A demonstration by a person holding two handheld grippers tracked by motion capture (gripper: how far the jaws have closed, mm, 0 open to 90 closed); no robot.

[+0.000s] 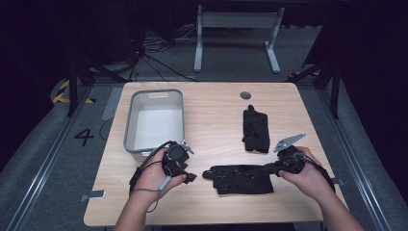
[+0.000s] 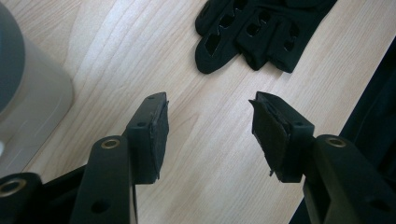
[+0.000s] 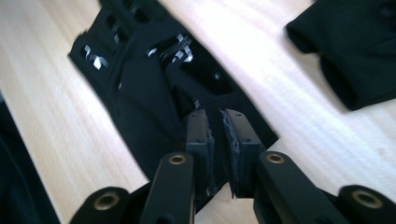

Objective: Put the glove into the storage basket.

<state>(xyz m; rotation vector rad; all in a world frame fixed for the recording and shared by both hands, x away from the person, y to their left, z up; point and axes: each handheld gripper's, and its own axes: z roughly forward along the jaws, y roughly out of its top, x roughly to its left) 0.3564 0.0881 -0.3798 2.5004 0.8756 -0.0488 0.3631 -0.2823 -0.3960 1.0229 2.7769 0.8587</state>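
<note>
Right tongs [image 3: 215, 128], slightly spread, hover over a glove [image 1: 243, 179] near the surface's [image 1: 216, 125] front edge. Left tongs [image 2: 210, 121] stand spread, empty, beside the bin [image 1: 132, 120].

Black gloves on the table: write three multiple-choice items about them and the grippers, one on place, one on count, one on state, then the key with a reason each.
1. Where does the grey bin stand?
A. far left part of the table
B. near right corner
C. on the floor

2. How many black gloves lie on the table?
A. one
B. two
C. four

3. How do the left gripper jaws stand?
A. clamped on a glove
C. wide apart over bare wood
B. shut on the bin's rim

Key: 1 A, the bin sits at the table's far left. 2 B, the near glove lies by the right gripper and the far glove lies beyond it. 3 C, wood shows between the pads.
</note>
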